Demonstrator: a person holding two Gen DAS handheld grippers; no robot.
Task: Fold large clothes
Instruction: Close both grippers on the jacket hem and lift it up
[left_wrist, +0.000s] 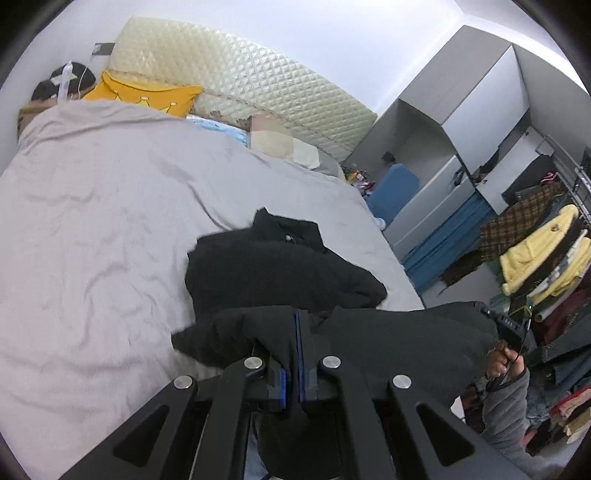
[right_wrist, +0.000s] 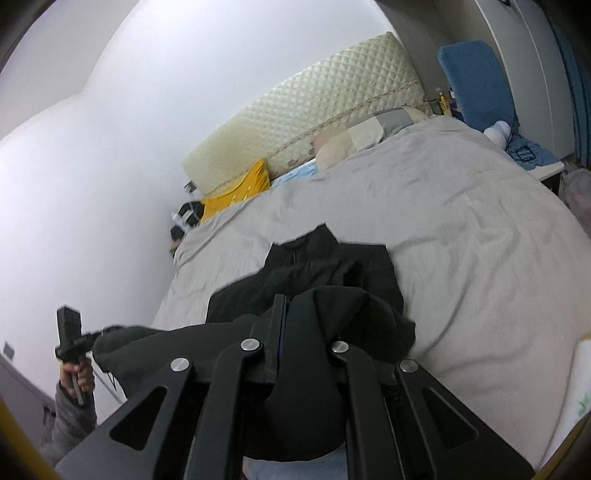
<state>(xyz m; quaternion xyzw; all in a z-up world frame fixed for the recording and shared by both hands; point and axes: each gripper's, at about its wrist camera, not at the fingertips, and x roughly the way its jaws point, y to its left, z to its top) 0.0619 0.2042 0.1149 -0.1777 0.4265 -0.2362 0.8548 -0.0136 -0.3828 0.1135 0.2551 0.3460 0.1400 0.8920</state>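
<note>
Clamped between blue pads, the left tool (left_wrist: 298, 332) is pinching one edge of the black garment (left_wrist: 280, 273); the right tool (right_wrist: 282, 314) is gripping the opposite edge, jaws narrow. Most of the garment is lying bunched on the bed (left_wrist: 92, 221). Risk: thick fabric is slipping from one grip under uneven pull, producing a skewed fold.

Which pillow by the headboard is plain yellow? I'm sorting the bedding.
The yellow pillow nearest the wall; the checked beige-and-grey pillow beside it is patterned and paler.
</note>
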